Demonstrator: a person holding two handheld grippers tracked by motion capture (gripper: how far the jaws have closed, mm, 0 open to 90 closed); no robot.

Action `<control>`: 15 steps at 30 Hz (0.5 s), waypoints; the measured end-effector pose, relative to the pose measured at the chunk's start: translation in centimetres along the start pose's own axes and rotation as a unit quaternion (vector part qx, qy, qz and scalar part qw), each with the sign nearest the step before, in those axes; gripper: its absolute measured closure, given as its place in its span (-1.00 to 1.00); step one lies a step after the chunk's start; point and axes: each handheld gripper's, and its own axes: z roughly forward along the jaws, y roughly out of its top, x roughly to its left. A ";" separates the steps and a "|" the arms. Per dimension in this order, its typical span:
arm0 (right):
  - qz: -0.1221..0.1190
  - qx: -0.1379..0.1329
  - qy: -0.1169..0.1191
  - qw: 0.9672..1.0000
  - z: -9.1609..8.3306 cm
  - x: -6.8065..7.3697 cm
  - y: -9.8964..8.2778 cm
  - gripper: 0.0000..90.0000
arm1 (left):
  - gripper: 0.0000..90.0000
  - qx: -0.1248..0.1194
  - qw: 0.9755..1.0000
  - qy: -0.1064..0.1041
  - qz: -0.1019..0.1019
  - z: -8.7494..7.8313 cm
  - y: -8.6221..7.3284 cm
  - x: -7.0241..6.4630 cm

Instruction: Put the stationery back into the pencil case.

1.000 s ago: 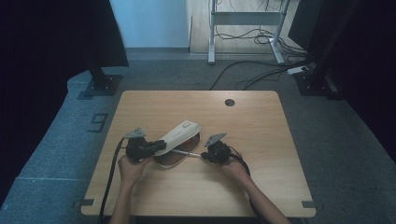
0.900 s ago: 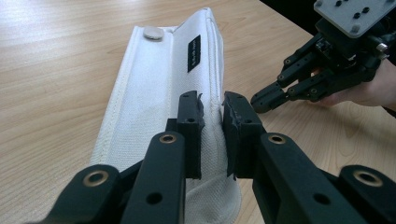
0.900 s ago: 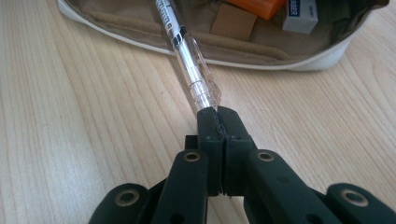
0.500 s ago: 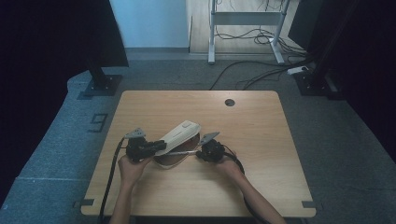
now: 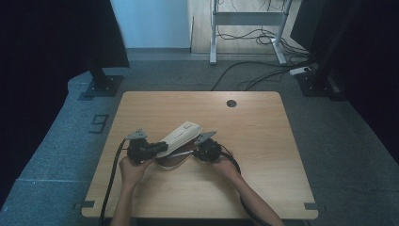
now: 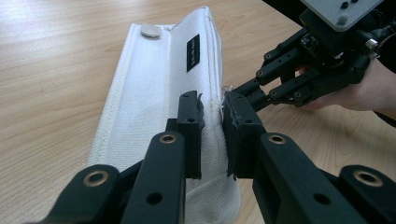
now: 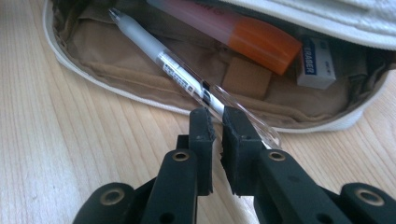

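A white fabric pencil case (image 5: 181, 134) lies open on the wooden table (image 5: 273, 150). My left gripper (image 6: 212, 126) is shut on the edge of its raised white flap (image 6: 154, 93), holding it up. My right gripper (image 7: 217, 126) is shut on a clear pen (image 7: 163, 56), whose tip reaches into the case's tan lining (image 7: 93, 79). Inside lie an orange-capped marker (image 7: 233, 32), a white eraser (image 7: 315, 63) and a tan block (image 7: 245, 77). In the high view the left gripper (image 5: 160, 148) and right gripper (image 5: 190, 153) face each other at the case.
A round cable hole (image 5: 231, 103) sits near the table's far edge. Black cables trail from both grippers toward the near edge. Bare wood lies to the right of and behind the case. The right gripper (image 6: 236, 91) also shows in the left gripper view, close to the flap.
My right hand has slid left, closer to the pencil case, bringing the pen with it. The left gripper and the flap have stayed put.
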 end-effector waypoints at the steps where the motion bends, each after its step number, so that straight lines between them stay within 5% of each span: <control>1: 0.002 0.000 0.002 1.000 0.1 0.1 0.1 0.78 | 0.73 0.000 1.000 0.000 0.000 0.0 0.0 0.0; 15: 0.006 0.016 0.000 1.000 0.2 -0.1 -0.2 0.69 | 0.73 0.001 1.000 -0.002 -0.002 -0.1 0.0 0.1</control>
